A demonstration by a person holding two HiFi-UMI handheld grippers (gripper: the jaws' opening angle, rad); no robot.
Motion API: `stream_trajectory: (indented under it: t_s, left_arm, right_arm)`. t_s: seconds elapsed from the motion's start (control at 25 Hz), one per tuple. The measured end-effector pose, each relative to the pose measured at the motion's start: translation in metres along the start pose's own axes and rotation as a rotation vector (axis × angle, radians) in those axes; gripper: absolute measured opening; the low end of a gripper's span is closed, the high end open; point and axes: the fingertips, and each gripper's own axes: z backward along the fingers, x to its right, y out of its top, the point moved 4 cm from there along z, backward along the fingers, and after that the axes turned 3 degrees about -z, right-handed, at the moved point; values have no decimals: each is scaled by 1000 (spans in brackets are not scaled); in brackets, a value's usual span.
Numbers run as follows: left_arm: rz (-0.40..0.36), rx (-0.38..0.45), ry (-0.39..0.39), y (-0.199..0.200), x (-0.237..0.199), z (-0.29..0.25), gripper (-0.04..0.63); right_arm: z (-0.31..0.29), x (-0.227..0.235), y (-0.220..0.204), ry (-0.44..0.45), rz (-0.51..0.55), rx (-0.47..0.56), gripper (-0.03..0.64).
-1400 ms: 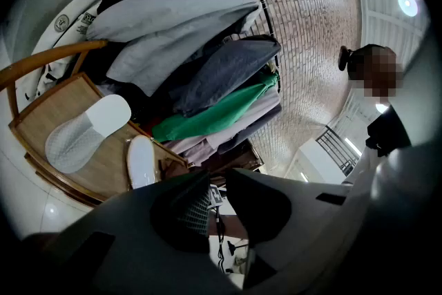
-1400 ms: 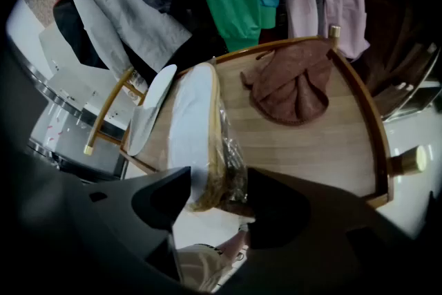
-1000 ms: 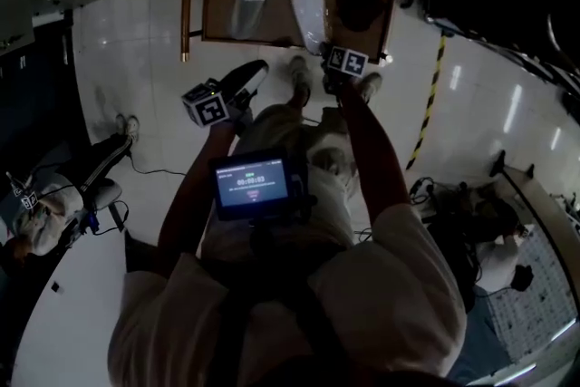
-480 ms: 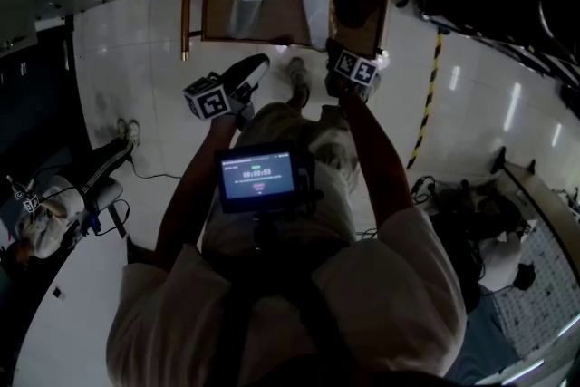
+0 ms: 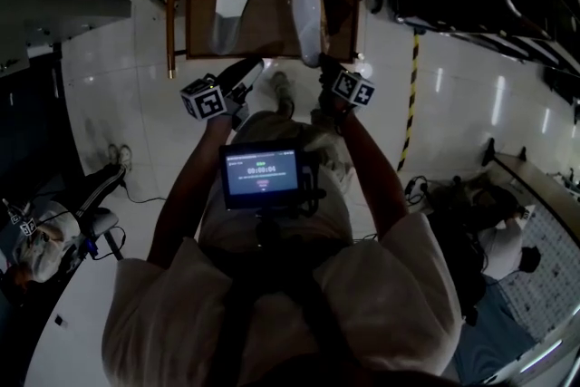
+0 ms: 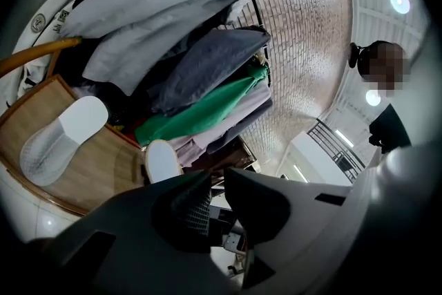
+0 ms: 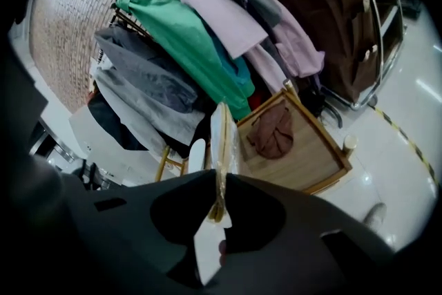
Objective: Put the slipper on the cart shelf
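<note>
1. Head view: dim overall. Streaks of glare lie on the white floor (image 5: 462, 140), and the small screen (image 5: 262, 178) glows brightest.
2. Left gripper view: ceiling lamps (image 6: 398, 0) flare. The brick wall (image 6: 304, 24) bows with wide-angle distortion, and the corners are black.
3. Right gripper view: even light falls on the hanging clothes (image 7: 207, 31). The foreground is dark and soft, and the rim is vignetted.

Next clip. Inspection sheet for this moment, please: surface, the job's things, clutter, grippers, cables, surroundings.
Surface: wooden cart shelf, partly bare.
Job's things: white slipper lies flat on the shelf; second slipper is held edge-on.
Clutter: brown cloth on the shelf; hanging clothes over it.
Grippers: left gripper narrowly open, empty; right gripper shut on the second slipper.
Cables: cables loose on the floor, at the head view's right.
Surroundings: tiled floor, striped tape, brick wall.
</note>
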Motion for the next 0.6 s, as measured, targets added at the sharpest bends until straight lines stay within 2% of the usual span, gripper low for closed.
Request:
stream_trajectory:
  t_s: [0.28,0.48,0.6]
  left_arm:
    - [-60,-32,-38,6,23,-33,49]
    - [-86,-81,-76,-7,59,-86,49]
    - [-97,-103,-103,-2,63,-95,49]
  right_arm:
    - [69,-29,42,62,10,84,51]
    - [144,-24,82,107,-28,174,51]
    - [160,-37,90,123,-44,207,51]
